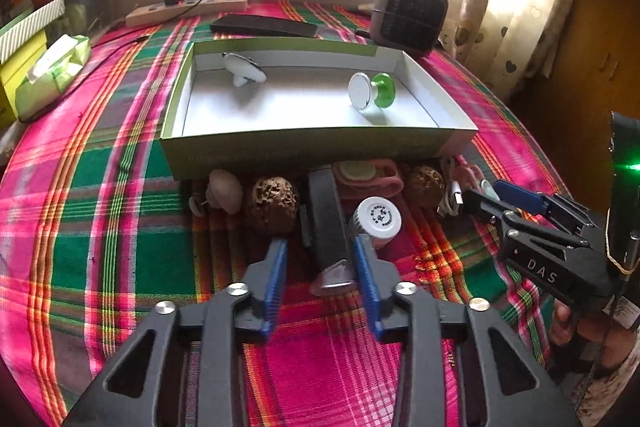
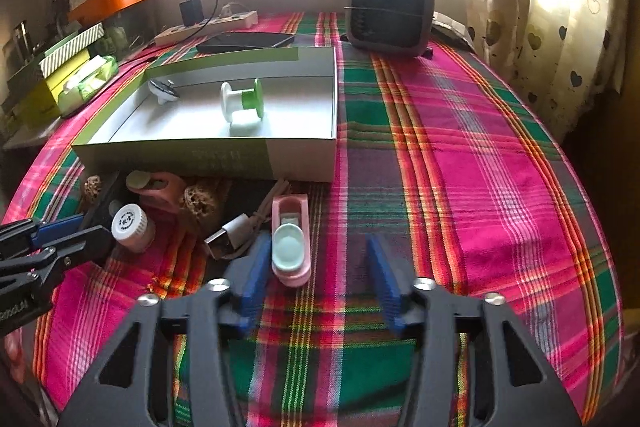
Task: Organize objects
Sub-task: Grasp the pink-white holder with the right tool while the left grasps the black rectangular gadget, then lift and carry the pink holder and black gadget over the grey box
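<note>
The left gripper (image 1: 320, 259) is hovering low over the near row of loose items on the plaid-covered counter (image 2: 480, 187). Its fingers (image 1: 276, 267) are standing partly open, straddling the near end of a black bar (image 1: 326, 223); the pads are not visibly pressing on it. The bar's long axis is running near to far, in line with the fingers, its far end reaching toward the open box (image 1: 312, 145). A white-capped bottle (image 1: 378, 219) is sitting just right of the bar, touching or nearly touching the right finger.

The right gripper (image 2: 318, 267) is holding its fingers (image 2: 256, 275) apart and empty. A pink clip (image 2: 291, 239) is lying just inside its left finger, long axis also near to far, off centre.

Judgement: the left hand is better placed for the bar; the bottle may be caught in closing.
</note>
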A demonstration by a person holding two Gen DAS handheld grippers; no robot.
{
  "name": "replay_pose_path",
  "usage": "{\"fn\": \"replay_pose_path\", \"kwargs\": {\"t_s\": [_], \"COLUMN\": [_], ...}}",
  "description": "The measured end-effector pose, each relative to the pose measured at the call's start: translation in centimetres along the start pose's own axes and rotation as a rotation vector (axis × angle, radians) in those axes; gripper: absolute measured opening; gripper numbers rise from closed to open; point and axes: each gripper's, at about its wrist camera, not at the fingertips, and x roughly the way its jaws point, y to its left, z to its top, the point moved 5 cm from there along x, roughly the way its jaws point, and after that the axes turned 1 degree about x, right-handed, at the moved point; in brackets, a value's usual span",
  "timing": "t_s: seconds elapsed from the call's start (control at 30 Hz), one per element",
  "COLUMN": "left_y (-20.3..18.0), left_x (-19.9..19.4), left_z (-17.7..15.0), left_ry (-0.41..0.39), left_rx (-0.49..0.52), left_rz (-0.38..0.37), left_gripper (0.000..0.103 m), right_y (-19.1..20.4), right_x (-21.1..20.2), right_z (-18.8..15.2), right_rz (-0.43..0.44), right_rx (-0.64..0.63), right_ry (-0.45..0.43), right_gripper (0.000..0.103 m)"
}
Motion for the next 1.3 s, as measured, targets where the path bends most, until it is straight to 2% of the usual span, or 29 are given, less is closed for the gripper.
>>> {"fn": "replay_pose_path", "kwargs": {"t_s": [0.17,0.23,0.6,1.0,1.13,1.2,1.23,1.3], "left_y": [0.2,0.2,0.4,0.7,0.7,0.6,0.5,0.4], "left_x": [-0.2,-0.2,-1.2,-1.6,-1.4,-1.1,-1.0,-0.8], "left_z": [-0.1,-0.2,-1.4,-1.8,-1.5,-1.3,-1.2,-0.9], "left_ry": [-0.005,-0.006,-0.005,-0.007,-0.006,-0.009,-0.010,-0.011], "left_rx": [-0.012,-0.011,0.025,0.002,0.008,0.015,0.022,0.031], "left_rz": [-0.003,-0.003,0.014,0.008,0.005,0.008,0.012,0.020], "left_gripper": [0.022,0.022,0.022,0.022,0.028,0.031,0.031,0.032], "right_y": [0.4,0.4,0.8,1.6,1.5,1.6,1.6,1.6], "right_x": [-0.1,-0.2,-1.1,-2.2,-2.3,-2.2,-2.1,-1.9], "right_z": [-0.1,-0.2,-1.1,-2.4,-2.4,-2.4,-2.3,-2.2], "right_rz": [0.016,0.018,0.052,0.084,0.084,0.085,0.083,0.083], "right_rx": [-0.019,-0.020,-0.023,-0.031,-0.022,-0.031,-0.036,-0.034], "right_ry": [-0.006,-0.009,-0.011,-0.001,-0.003,-0.006,-0.006,-0.008], "right_gripper": [0.029,0.019,0.019,0.019,0.019,0.023,0.030,0.038]}}
